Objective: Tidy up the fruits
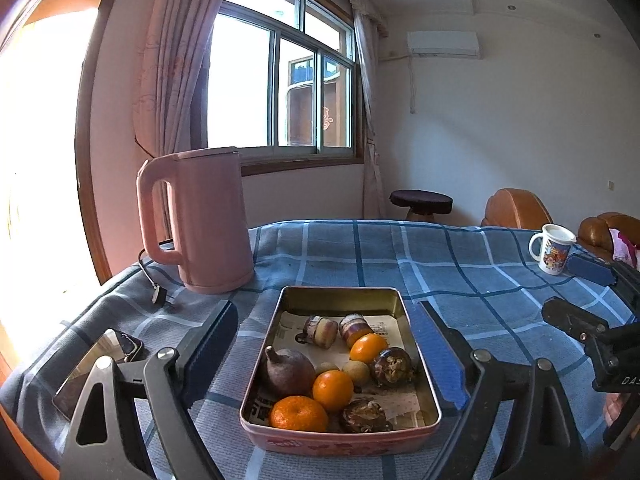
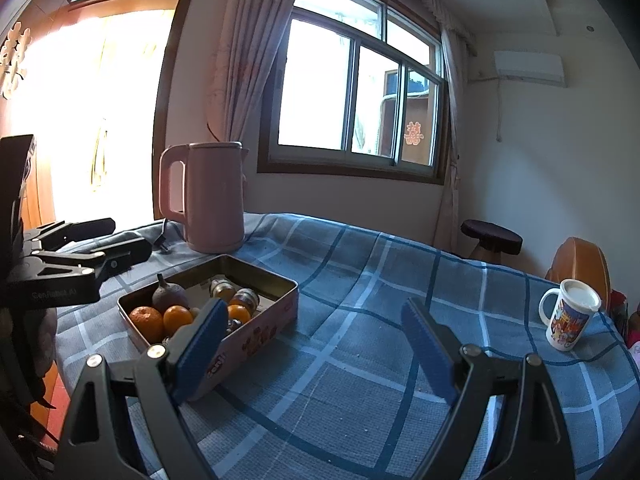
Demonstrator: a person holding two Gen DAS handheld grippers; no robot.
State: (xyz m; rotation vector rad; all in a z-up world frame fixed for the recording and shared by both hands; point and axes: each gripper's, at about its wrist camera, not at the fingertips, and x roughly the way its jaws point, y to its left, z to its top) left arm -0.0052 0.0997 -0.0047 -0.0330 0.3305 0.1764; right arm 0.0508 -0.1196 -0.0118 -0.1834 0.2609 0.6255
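Fruits (image 1: 334, 376) all lie in the tin (image 1: 340, 294) on the table (image 1: 460, 264); we judge sorting nearly complete. Left hand-held gripper (image 1: 332, 364) straddles the tin, spread, touching nothing; right hand-held gripper (image 2: 316, 348) spread, empty.

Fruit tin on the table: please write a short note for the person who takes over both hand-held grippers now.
Left hand-held gripper: open, empty, jaws either side of the tin.
Right hand-held gripper: open, empty, over bare tablecloth to the right of the tin.
Fruit: three oranges, a dark pear-shaped fruit and small pieces all lie in the tin.
Done: no fruit shows outside the tin.
Left: probably nothing; check the cloth out of view.
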